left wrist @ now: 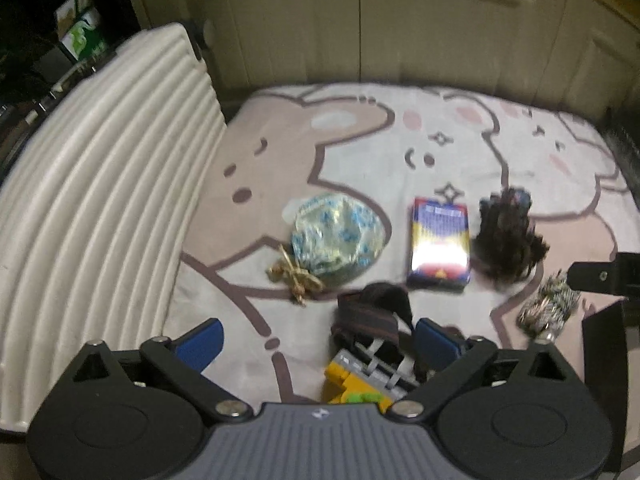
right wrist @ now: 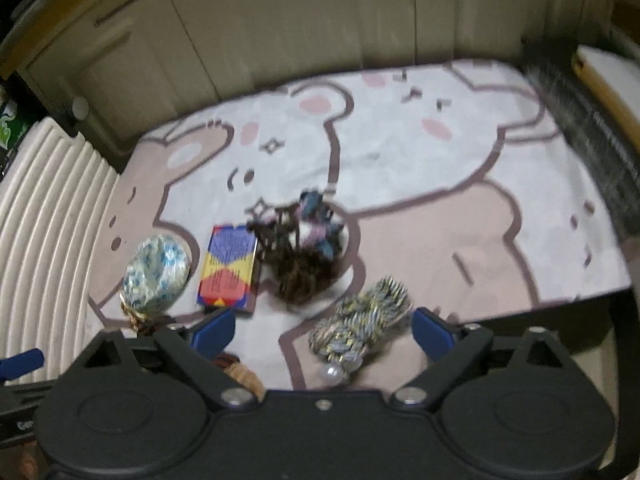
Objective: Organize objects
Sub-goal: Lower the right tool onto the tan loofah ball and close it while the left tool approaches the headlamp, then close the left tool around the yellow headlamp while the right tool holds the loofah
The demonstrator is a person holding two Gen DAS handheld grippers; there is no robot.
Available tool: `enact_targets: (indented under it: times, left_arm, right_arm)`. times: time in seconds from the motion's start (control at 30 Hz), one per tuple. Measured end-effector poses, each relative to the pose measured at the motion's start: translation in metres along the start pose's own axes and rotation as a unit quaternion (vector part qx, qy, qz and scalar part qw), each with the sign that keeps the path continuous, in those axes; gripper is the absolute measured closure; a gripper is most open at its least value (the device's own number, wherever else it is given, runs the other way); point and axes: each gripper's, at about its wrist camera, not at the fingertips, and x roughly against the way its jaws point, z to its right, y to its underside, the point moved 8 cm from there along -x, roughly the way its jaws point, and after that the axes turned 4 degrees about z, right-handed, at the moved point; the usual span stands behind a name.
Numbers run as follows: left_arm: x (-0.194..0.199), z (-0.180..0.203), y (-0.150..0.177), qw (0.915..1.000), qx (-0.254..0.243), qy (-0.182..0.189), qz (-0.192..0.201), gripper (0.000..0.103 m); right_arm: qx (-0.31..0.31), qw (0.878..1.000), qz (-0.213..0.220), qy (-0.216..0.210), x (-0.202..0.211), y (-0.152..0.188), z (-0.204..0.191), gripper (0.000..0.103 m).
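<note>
On the cartoon-bear blanket [right wrist: 420,168] lie a blue-speckled foil pouch [left wrist: 336,236] tied with gold ribbon, just beside a glossy blue-and-yellow box [left wrist: 439,250], a dark yarn tangle [left wrist: 506,238] and a braided hair clip [right wrist: 360,326] lying between the wide-spread fingers of the right gripper [right wrist: 324,330], while the left gripper [left wrist: 318,342] too gapes empty

Blue-flecked pouch [left wrist: 336,236], purple-yellow-red box [left wrist: 439,249], pink-white cartoon mat [right wrist: 420,168]
</note>
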Motion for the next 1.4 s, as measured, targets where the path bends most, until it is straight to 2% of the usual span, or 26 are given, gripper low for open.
enact_targets:
  times: [0.2, 0.4, 0.5, 0.57, 0.63, 0.77, 0.8, 0.87, 0.93, 1.03, 1.23, 1.4]
  left_arm:
    - [-0.016, 0.005, 0.022, 0.9989, -0.017, 0.031, -0.032, 0.011]
    - [-0.023, 0.013, 0.037, 0.9965, -0.041, 0.056, -0.046, 0.019]
    - [-0.024, 0.018, 0.042, 0.9952, -0.050, 0.067, -0.051, 0.021]
    - [-0.024, 0.022, 0.045, 0.9942, -0.057, 0.075, -0.051, 0.022]
    - [-0.024, 0.023, 0.047, 0.9933, -0.061, 0.082, -0.053, 0.022]
    - [-0.027, 0.026, 0.051, 0.9918, -0.071, 0.089, -0.057, 0.024]
    - [-0.027, 0.027, 0.052, 0.9914, -0.074, 0.091, -0.057, 0.025]
    - [-0.029, 0.029, 0.051, 0.9910, -0.076, 0.094, -0.057, 0.025]
    - [-0.030, 0.030, 0.050, 0.9913, -0.074, 0.095, -0.054, 0.025]
    - [-0.034, 0.032, 0.048, 0.9916, -0.068, 0.095, -0.055, 0.025]
    - [-0.046, 0.036, 0.047, 0.9922, -0.050, 0.093, -0.066, 0.025]
    - [-0.053, 0.043, 0.048, 0.9925, -0.071, 0.073, -0.067, 0.024]
  right_arm:
    - [-0.005, 0.998, -0.046, -0.048, -0.019, 0.024, -0.018, 0.020]
    - [-0.005, 0.993, -0.080, -0.092, -0.032, 0.040, -0.039, 0.026]
    - [0.006, 0.989, -0.096, -0.110, -0.038, 0.047, -0.051, 0.039]
    - [0.028, 0.988, -0.107, -0.106, -0.043, 0.051, -0.058, 0.044]
    - [0.047, 0.988, -0.113, -0.093, -0.051, 0.055, -0.061, 0.045]
    - [0.063, 0.986, -0.127, -0.088, -0.064, 0.064, -0.061, 0.054]
    - [0.064, 0.986, -0.125, -0.088, -0.065, 0.064, -0.061, 0.057]
    - [0.062, 0.986, -0.125, -0.097, -0.067, 0.063, -0.061, 0.072]
    - [0.062, 0.986, -0.122, -0.098, -0.065, 0.061, -0.062, 0.075]
    - [0.061, 0.986, -0.120, -0.099, -0.061, 0.058, -0.059, 0.078]
    - [0.020, 0.989, -0.106, -0.104, -0.041, 0.044, -0.038, 0.079]
    - [0.011, 0.989, -0.110, -0.101, -0.035, 0.046, -0.026, 0.079]
